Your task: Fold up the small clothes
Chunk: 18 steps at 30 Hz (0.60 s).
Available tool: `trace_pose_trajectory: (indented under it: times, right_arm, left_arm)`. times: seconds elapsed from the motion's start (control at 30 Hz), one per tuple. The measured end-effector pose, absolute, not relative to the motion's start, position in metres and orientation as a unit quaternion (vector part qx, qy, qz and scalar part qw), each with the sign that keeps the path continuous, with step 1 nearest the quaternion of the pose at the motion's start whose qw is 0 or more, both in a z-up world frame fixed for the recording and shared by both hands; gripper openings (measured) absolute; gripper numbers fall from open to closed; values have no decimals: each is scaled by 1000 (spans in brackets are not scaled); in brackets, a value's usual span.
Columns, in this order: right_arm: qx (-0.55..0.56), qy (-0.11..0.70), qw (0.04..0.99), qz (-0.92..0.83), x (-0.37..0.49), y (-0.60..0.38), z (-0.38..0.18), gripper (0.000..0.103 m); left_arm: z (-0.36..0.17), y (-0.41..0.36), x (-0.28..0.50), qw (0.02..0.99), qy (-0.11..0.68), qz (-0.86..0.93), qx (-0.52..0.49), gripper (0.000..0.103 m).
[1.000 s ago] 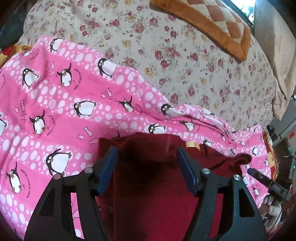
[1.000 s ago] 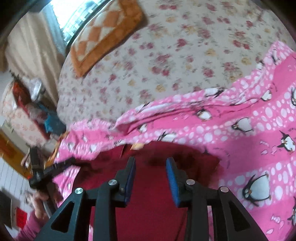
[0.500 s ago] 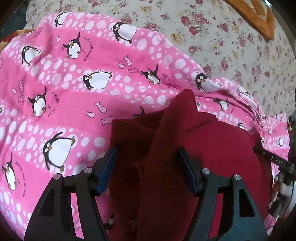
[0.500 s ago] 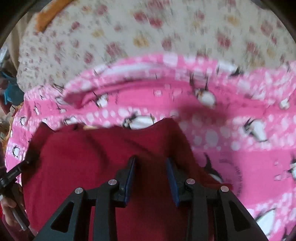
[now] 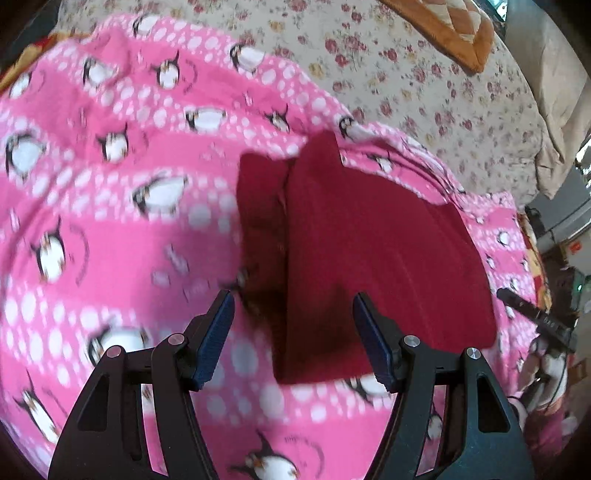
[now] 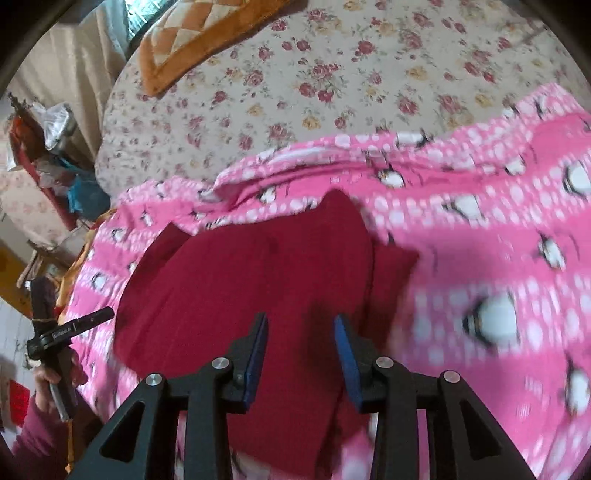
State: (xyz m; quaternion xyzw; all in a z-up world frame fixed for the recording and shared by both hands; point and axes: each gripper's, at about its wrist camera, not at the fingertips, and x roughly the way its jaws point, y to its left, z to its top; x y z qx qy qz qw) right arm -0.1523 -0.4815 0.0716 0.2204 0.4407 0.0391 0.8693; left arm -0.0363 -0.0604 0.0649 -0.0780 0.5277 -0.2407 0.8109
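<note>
Through the left wrist camera we see one dark red garment (image 5: 369,251) lying folded on one pink penguin blanket (image 5: 110,221), which covers a floral bed sheet (image 5: 406,74). Our left claw (image 5: 293,328) stands wide apart over the garment's near edge, gripping nothing. One orange quilted cushion (image 5: 450,33) sits far back.

Through the right wrist camera we count the same single garment (image 6: 240,280); our right claw (image 6: 301,349) is parted above it, empty.

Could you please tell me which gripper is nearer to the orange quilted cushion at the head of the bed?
Hard to tell. Left gripper and right gripper both hover over the red garment, far from the orange cushion.
</note>
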Motion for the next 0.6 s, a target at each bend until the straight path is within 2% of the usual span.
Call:
trace_pose_trajectory:
  times: [0.27,0.33,0.37,0.4,0.43,0.47,0.5,0.6]
  right_arm:
    - [226,455,860,43,-184,-470,52,38]
    - [227,464,855,43,-182,-468,44,38]
    - [232,466,853,45,-182,-466,41,38]
    - [236,465,852,48,-183,-465,39,38]
    - [237,464,852,53,-183,-464,38,38]
    - [228,463,855,59,-184,-459,36,34]
    - [213,464,858,60,-184,-455,36,25]
    - [199,455,866,57,-189,-453,40,11]
  left_arm:
    - [41,-72,-47,789,543,-268,-104,66]
    - [39,-77,-50,787,544,-275,-99,59]
    - [40,-80,-52,791,540,-274,-87,52]
    - [42,-83,-54,798,534,-272,-69,38]
    - [42,-85,-55,800,533,-271,-59,31]
    - [43,-86,-55,802,532,-267,-50,23]
    - [42,-84,-55,803,531,-267,-45,16]
    - [47,-78,-58,807,523,-272,-39,12]
